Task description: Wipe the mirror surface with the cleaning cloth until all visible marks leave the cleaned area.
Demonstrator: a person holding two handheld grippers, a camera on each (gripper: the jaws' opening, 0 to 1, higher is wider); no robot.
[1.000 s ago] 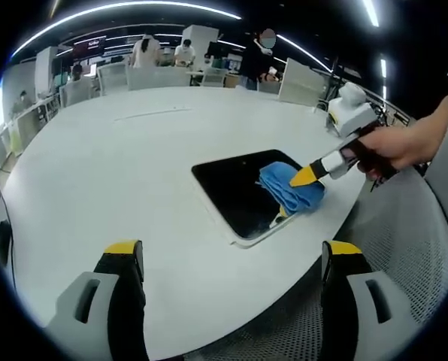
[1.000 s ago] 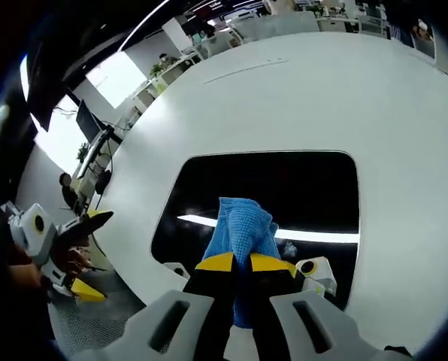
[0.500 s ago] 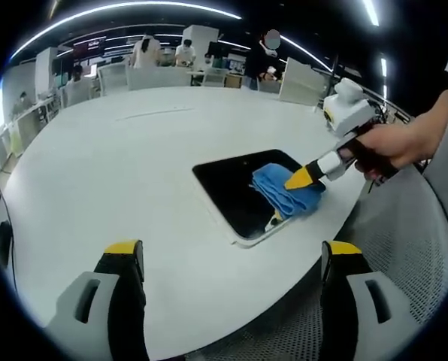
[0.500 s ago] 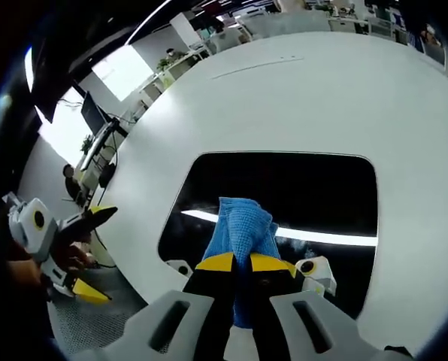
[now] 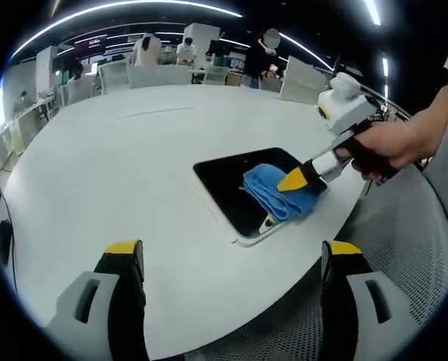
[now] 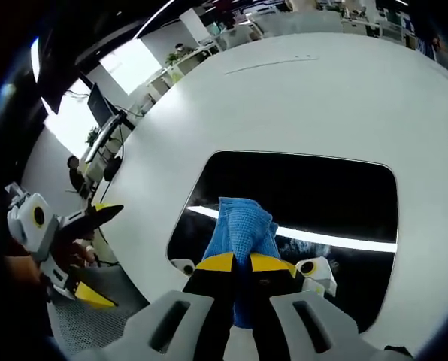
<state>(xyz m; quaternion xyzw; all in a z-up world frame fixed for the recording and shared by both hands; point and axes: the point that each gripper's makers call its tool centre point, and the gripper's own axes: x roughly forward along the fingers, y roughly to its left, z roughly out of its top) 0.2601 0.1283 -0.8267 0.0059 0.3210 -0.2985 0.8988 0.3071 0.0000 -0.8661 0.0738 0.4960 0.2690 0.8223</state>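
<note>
A dark rectangular mirror (image 5: 231, 184) (image 6: 314, 195) with a white frame lies flat on the white table (image 5: 119, 150), near its edge. A blue cleaning cloth (image 5: 267, 189) (image 6: 243, 224) rests on the mirror's near part. My right gripper (image 6: 236, 263) is shut on the cloth and presses it onto the glass; in the left gripper view that right gripper (image 5: 293, 180) reaches in from the right, held by a hand. My left gripper (image 5: 231, 259) stands open over the table's near edge, nothing between its fingers, and appears as the left gripper (image 6: 89, 252) at the left of the right gripper view.
The round white table (image 6: 322, 90) stretches far behind the mirror. A strip of light reflects in the glass (image 6: 337, 239). Chairs and several people (image 5: 265, 53) stand at the far side of the room. Perforated grey flooring (image 5: 404, 256) lies below the table edge.
The right gripper has slid the cloth a little leftward across the mirror, toward its middle. The left gripper has stayed in place.
</note>
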